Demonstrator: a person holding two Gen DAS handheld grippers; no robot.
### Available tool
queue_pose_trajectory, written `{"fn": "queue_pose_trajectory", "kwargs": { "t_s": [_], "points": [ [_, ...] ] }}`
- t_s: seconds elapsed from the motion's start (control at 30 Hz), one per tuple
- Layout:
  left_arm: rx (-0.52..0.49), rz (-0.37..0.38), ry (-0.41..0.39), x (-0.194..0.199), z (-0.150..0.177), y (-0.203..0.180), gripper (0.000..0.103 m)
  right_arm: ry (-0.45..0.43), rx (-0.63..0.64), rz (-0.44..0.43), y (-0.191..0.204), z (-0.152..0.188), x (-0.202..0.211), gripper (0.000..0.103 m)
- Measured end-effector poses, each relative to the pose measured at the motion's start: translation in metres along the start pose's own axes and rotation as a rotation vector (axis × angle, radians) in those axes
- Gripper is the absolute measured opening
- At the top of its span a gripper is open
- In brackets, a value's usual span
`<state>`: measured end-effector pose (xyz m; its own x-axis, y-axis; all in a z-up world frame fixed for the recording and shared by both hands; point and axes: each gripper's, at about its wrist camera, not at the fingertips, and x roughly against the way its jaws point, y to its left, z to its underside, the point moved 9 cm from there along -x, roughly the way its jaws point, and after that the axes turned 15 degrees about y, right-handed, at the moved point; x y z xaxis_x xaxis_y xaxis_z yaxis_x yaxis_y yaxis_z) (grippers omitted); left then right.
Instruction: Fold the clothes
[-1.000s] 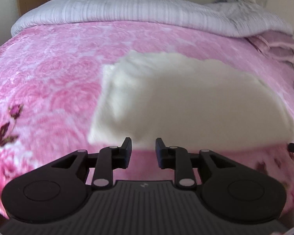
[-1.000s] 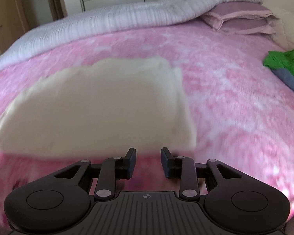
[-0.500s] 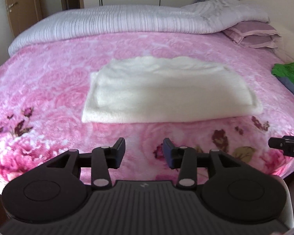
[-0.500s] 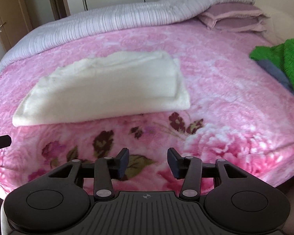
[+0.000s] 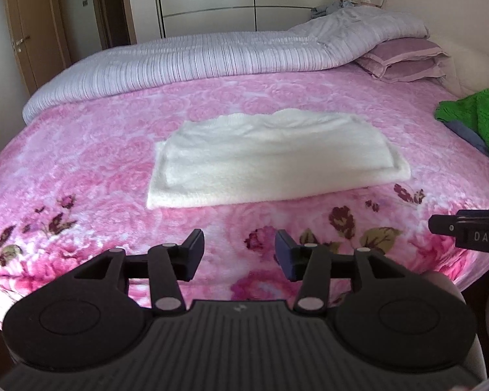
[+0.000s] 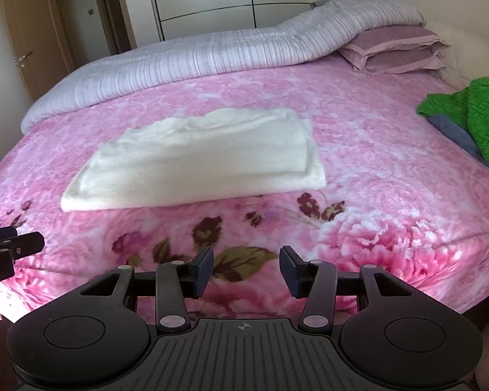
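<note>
Left wrist view: the left claw hangs released, its jaws opening on nothing, above the bed's near edge. Right claw likewise gapes empty. Ahead of both, apart from them, lies the folded white garment, long axis crosswise. Farther right, green clothes sit nearer the right claw.

Both wrist views look down at a slant across the pink floral bedspread from its near edge, set back from the folded cream garment, which both share; the right view sits further right.
</note>
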<state>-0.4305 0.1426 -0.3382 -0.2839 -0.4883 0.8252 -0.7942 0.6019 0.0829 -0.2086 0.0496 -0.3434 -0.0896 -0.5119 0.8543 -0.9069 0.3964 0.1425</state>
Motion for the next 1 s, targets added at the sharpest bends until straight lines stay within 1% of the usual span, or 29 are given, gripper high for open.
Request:
{"fn": "queue_pose_trajectory", "kwargs": {
  "t_s": [0.1, 0.23, 0.43, 0.57, 0.6, 0.63, 0.67, 0.7, 0.77, 0.87, 0.9, 1.0],
  "points": [
    [-0.003, 0.0, -0.012, 0.007, 0.002, -0.001, 0.047, -0.007, 0.011, -0.011, 0.004, 0.002, 0.005, 0.049],
    [-0.012, -0.002, -0.014, 0.01, 0.004, -0.002, 0.047, -0.014, 0.021, -0.021, 0.007, 0.004, 0.008, 0.049],
    [-0.025, 0.0, -0.003, 0.004, -0.001, -0.005, 0.048, -0.015, 0.018, -0.019, 0.006, 0.001, 0.006, 0.049],
    [-0.027, 0.012, 0.024, -0.012, -0.006, -0.006, 0.049, 0.007, 0.016, -0.014, 0.002, -0.002, -0.005, 0.049],
    [-0.021, 0.024, 0.035, -0.019, -0.007, -0.005, 0.049, 0.016, 0.01, -0.017, 0.0, -0.004, -0.011, 0.049],
    [-0.003, 0.05, 0.049, -0.026, -0.008, -0.002, 0.049, 0.026, 0.005, -0.02, -0.001, -0.005, -0.017, 0.049],
    [0.021, 0.084, 0.065, -0.034, -0.009, 0.0, 0.049, 0.035, -0.001, -0.022, -0.003, -0.006, -0.023, 0.049],
    [0.064, 0.133, 0.079, -0.043, -0.01, 0.006, 0.05, 0.045, -0.006, -0.025, -0.004, -0.007, -0.028, 0.049],
    [0.173, 0.251, 0.107, -0.063, -0.011, 0.02, 0.05, 0.063, -0.024, -0.039, -0.008, -0.01, -0.04, 0.049],
    [0.363, 0.378, 0.121, -0.093, -0.015, 0.052, 0.051, 0.077, -0.124, -0.153, -0.022, -0.02, -0.062, 0.049],
    [0.424, 0.399, 0.125, -0.104, -0.017, 0.063, 0.051, 0.083, -0.18, -0.206, -0.028, -0.024, -0.069, 0.049],
    [0.587, 0.427, 0.132, -0.136, -0.023, 0.093, 0.052, 0.091, -0.396, -0.362, -0.052, -0.038, -0.093, 0.049]
  ]
}}
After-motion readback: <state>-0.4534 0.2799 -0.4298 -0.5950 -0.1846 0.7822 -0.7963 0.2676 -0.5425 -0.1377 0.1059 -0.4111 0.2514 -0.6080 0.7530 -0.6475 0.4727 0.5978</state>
